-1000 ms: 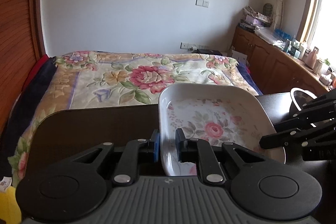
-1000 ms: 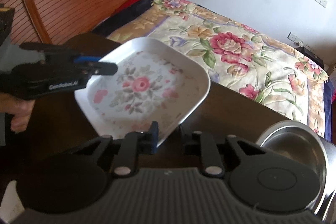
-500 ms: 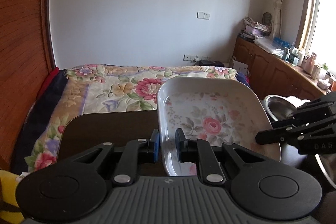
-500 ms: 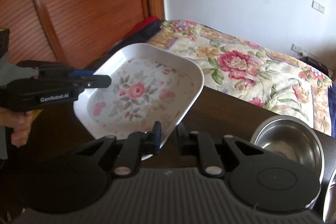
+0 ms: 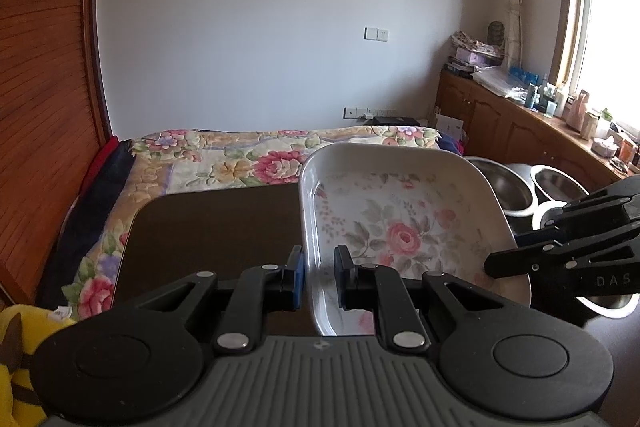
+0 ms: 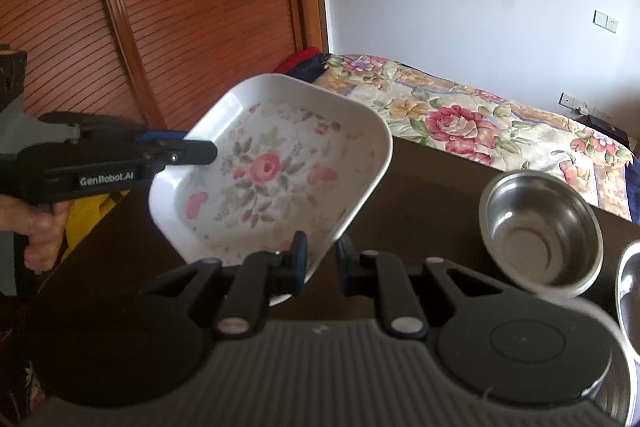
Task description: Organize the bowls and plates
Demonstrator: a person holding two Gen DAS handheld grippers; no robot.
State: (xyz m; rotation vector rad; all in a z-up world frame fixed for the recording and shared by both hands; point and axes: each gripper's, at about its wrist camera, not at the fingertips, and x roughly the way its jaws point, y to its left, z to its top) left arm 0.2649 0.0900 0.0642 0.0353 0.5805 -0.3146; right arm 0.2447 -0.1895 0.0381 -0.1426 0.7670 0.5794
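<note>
Lifted higher, tilted floral dish (image 5: 404, 227) stays clamped by both hand-held grippers (image 5: 319, 277) (image 6: 322, 263).

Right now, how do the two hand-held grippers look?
Both are black plastic with ribbed grey bodies, round black discs and silver rivets. The left hand-held gripper has blue pads and white "GenRobot.AI" lettering; the right hand-held gripper shows a blue pad too.
</note>
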